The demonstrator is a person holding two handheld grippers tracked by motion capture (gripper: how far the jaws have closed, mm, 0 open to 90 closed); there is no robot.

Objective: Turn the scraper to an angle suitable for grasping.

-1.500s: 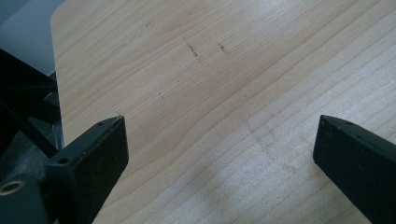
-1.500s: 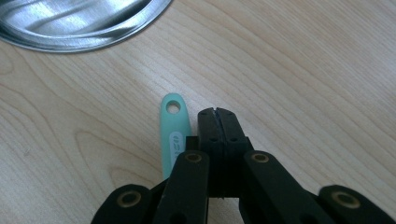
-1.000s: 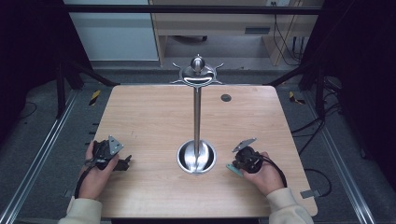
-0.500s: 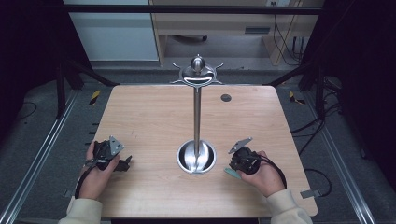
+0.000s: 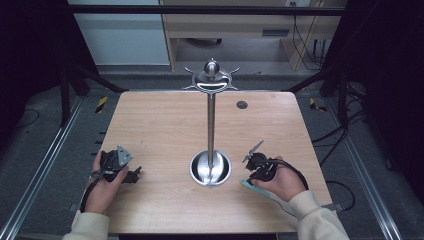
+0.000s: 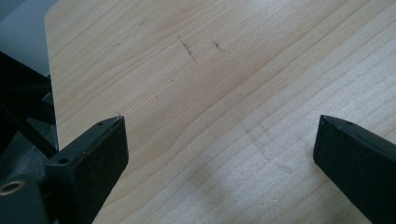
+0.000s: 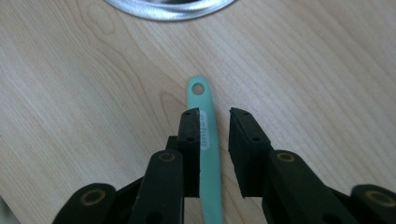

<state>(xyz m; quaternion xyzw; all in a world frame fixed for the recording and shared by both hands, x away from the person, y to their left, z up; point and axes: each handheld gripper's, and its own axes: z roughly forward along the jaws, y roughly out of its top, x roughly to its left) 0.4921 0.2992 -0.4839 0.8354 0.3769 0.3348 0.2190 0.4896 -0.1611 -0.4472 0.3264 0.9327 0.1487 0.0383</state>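
Green handle: long, flat, mint-green plastic handle (image 7: pixel 208 140) with a small round hole at its far end, lying flat on the wood, near the front right of the table; also seen in the high view (image 5: pixel 250 184) as a thin green strip under the right hand.
Where it points: hole end toward the shiny round base, a little way short of it, not touching.
Right gripper: black two-jaw tongs (image 7: pixel 214 116) held in the person's right hand (image 5: pixel 280 182), right over the green handle.
Right jaws: a small gap, just been opening; green handle lies between them, close against the left jaw, clear of the right jaw; not squeezed.
Stand: tall shiny silver metal pole (image 5: pixel 211 130) rising from a round silver base (image 5: pixel 210 169) in the middle of the table, with a curvy silver top with hooks (image 5: pixel 211 80); edge of the base seen at the top of the right gripper view (image 7: pixel 168 8).
Left gripper: black two-jaw tongs (image 6: pixel 219 140) in the person's left hand (image 5: pixel 102 182), at the front left of the table, well apart from the stand.
Left jaws: wide open, nothing between them, just bare wood below.
Table: light wooden top (image 5: pixel 165 130) with rounded corners; small dark round spot (image 5: pixel 242 105) near the back right.
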